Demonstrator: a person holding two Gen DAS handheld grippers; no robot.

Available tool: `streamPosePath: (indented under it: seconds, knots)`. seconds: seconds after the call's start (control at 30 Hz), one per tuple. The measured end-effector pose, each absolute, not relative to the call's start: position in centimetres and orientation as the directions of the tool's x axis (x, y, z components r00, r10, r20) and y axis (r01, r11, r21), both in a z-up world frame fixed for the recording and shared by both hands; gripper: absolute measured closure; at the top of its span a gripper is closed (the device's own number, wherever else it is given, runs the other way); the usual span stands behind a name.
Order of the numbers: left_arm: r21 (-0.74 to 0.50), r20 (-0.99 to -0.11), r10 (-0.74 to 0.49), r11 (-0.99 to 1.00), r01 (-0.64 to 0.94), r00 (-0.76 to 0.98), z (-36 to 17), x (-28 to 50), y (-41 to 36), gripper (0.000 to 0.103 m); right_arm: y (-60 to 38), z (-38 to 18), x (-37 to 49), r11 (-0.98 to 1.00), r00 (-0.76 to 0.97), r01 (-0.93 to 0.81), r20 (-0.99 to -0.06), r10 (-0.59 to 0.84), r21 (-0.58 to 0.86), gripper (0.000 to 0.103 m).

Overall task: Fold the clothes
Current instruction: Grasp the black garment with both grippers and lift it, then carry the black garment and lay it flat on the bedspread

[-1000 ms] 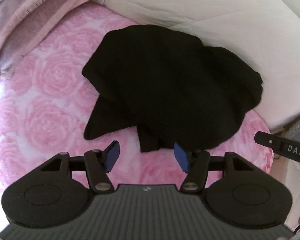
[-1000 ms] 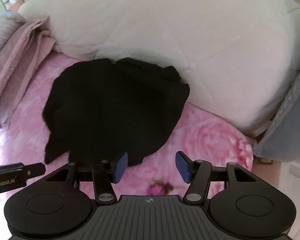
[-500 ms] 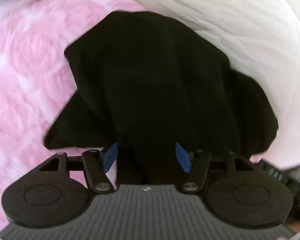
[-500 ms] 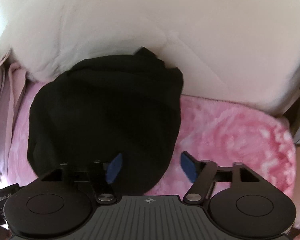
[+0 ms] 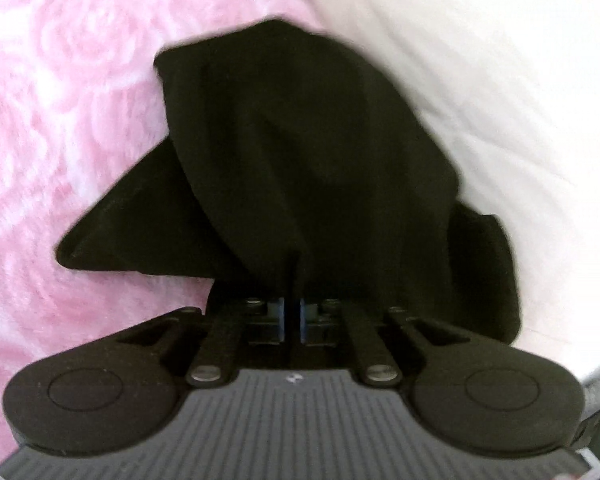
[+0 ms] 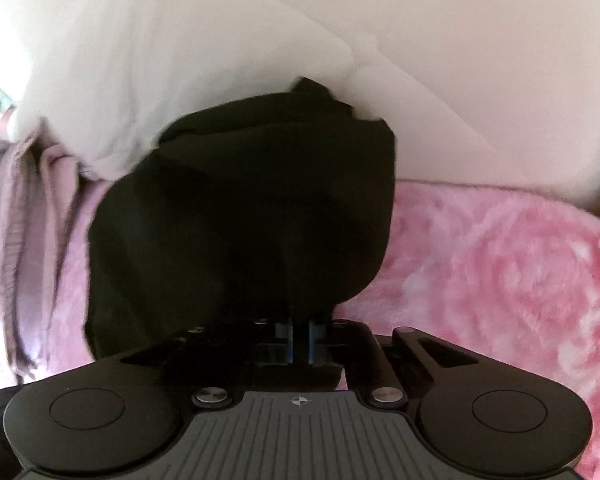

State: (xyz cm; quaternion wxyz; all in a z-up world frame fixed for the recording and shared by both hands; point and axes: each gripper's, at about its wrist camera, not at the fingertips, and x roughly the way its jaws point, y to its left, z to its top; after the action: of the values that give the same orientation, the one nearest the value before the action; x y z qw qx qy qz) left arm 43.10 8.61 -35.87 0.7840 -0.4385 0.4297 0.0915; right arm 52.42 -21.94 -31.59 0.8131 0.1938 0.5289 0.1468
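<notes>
A crumpled black garment (image 5: pixel 300 152) lies on a pink rose-patterned blanket (image 5: pixel 60 92), its far side against a white duvet (image 5: pixel 500 60). My left gripper (image 5: pixel 292 316) is shut on the garment's near edge, its blue pads pressed together with cloth between them. In the right wrist view the same black garment (image 6: pixel 252 216) fills the middle, and my right gripper (image 6: pixel 299 340) is shut on its near edge as well. One pointed corner of the cloth sticks out to the left in the left wrist view.
The white duvet (image 6: pixel 260 40) rises behind the garment like a soft wall. A mauve ribbed cloth (image 6: pixel 8 240) lies bunched at the left. The pink blanket (image 6: pixel 500 264) stretches to the right of the garment.
Both grippers moved forward onto the garment's near edge and went from open to shut on it. The views came in closer to the cloth.
</notes>
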Motion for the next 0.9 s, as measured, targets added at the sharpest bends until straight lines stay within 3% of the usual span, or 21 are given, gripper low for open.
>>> streamPosePath:
  seconds: [0.17,0.37,0.5,0.73,0.9]
  knots:
    - [-0.601,-0.726,-0.139,0.605,-0.522,0.674,-29.9,35.4,10.8,0.100,-21.4,-25.6,49.1,0.837,0.386,-0.190,-0.745,0.544,0.513,0.101]
    - [-0.590,-0.679,-0.023,0.612,-0.526,0.734,-22.8,26.1,13.3,0.100,-18.9,-18.5,41.8,0.726,0.256,-0.389,-0.691,0.677,0.567,0.101]
    - [-0.566,-0.632,0.128,0.597,-0.569,0.764,-16.2,15.6,15.4,0.100,-15.4,-14.0,35.4,0.598,0.135,-0.517,-0.631,0.764,0.612,0.101]
    - [-0.531,-0.512,0.409,0.542,-0.652,0.756,-4.0,-4.3,19.0,0.100,-6.4,-5.3,23.2,0.311,-0.031,-0.690,-0.456,0.889,0.654,0.101]
    - [-0.475,-0.349,0.609,0.540,-0.695,0.712,4.4,-17.0,19.0,0.100,0.6,1.6,12.7,0.059,-0.156,-0.785,-0.289,0.944,0.617,0.101]
